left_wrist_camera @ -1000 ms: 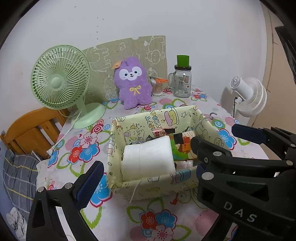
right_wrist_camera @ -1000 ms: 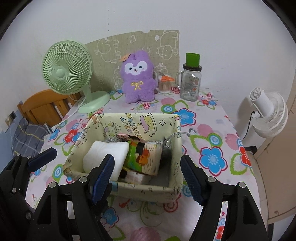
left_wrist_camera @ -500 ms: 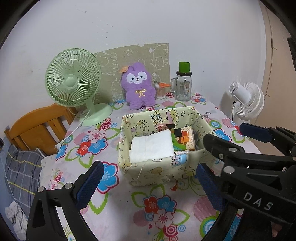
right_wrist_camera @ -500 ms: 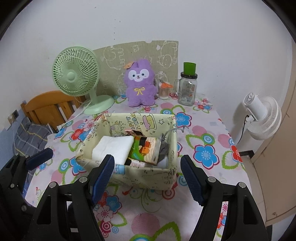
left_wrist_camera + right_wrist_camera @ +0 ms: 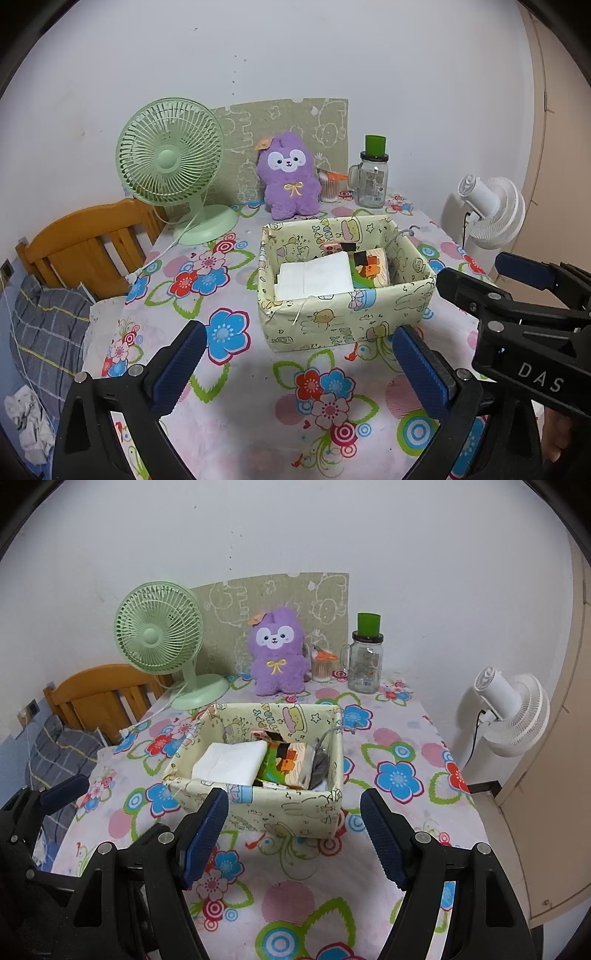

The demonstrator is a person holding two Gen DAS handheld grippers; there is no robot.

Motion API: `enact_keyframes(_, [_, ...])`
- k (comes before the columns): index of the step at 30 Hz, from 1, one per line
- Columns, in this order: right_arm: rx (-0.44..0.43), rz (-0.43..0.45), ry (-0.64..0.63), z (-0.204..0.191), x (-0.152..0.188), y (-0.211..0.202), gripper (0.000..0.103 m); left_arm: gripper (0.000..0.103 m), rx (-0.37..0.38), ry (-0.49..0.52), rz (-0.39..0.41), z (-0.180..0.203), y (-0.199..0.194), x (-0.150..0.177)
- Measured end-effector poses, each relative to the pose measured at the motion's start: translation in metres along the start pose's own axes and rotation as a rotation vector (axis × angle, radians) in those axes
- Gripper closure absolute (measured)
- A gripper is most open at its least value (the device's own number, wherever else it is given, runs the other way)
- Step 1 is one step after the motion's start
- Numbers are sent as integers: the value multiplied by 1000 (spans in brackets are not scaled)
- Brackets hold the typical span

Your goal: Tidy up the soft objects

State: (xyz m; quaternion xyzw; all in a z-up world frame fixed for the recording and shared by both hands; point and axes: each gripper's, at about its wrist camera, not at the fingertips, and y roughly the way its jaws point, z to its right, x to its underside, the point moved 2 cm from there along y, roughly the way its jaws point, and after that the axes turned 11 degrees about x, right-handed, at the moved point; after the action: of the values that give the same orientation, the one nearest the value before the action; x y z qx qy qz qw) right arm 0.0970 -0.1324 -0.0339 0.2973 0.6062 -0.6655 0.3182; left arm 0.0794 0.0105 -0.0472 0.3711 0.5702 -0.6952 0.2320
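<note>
Two grippers hang above the near part of the flowered tablecloth [image 5: 399,738], both spread wide with nothing between the blue pads. Left gripper [image 5: 295,365] sits near of the fabric box [image 5: 343,317]; right gripper [image 5: 293,834] likewise, with the left one visible at its left edge. Neither touches the box. Box stands mid-table, upright, holding a folded white cloth [image 5: 231,760] on its left side and a green-orange printed packet [image 5: 286,764] beside it on the right, the two touching. Grey item at the right wall, unclear. Purple plush toy [image 5: 277,653] sits upright at the far edge, between a green desk fan [image 5: 159,638] at left and a glass jar [image 5: 364,664] at right. White fan [image 5: 513,716] stands off the table, right.
</note>
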Motion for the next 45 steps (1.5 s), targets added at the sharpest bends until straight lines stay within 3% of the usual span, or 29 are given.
enact_keyframes(16, [29,45,31,12,14,-37,26,0,-26,-43,67,-5,-34,8])
enact_keyframes(20, [41,75,40,16,14,-49,18,0,-39,-46,85,-5,-43,8])
enact_keyframes(23, [50,100,49,18,15,-58,17,0,-59,-53,94,-5,-50,11])
enact_keyframes(33, [30,127,53,18,22,-71,14,0,-41,-61,146,-3,-70,14])
enact_keyframes(45, [38,140,76,21,29,-72,8,0,-24,-82,138,-5,-67,15])
